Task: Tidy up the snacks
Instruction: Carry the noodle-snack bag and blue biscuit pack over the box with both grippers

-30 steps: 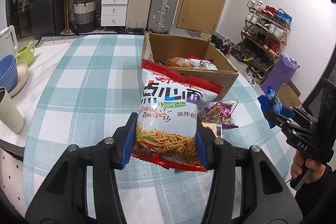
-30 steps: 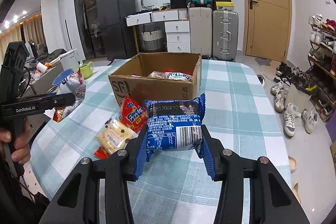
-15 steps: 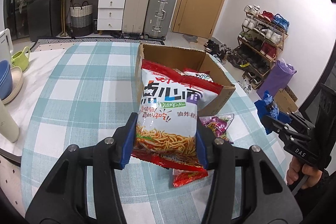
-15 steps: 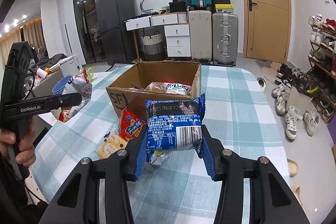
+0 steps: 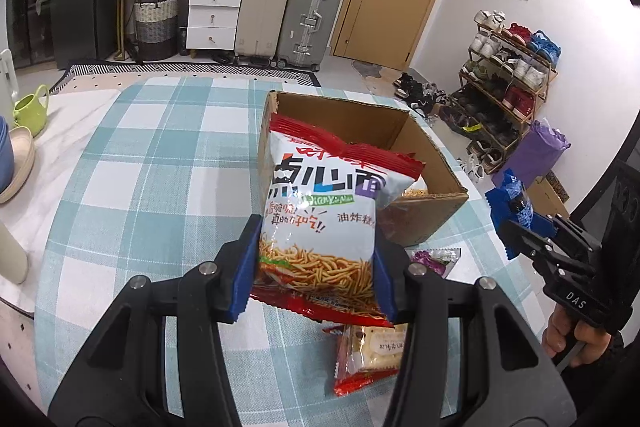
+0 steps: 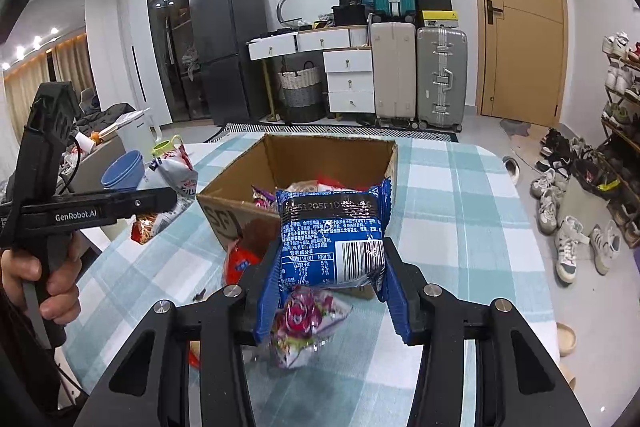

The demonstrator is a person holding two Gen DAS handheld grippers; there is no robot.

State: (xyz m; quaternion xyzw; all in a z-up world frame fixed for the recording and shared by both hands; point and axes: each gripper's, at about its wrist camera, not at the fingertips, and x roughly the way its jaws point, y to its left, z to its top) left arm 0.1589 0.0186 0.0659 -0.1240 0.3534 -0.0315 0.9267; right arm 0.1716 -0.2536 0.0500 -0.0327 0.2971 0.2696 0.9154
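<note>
Got my left gripper (image 5: 316, 263) clamped on the noodle bag (image 5: 324, 219), right gripper (image 6: 330, 281) squeezing the blue pack (image 6: 332, 235), both held upright so they'll drop into the box (image 6: 288, 155) just ahead of my jaws.

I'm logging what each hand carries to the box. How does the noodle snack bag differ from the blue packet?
The noodle snack bag is white and red with a noodle picture; the blue packet is blue and shows its barcode side. The bag looks taller and larger, the packet squat. The left gripper holds the bag, the right gripper the packet. Both are clamped upright, near the cardboard box.
</note>
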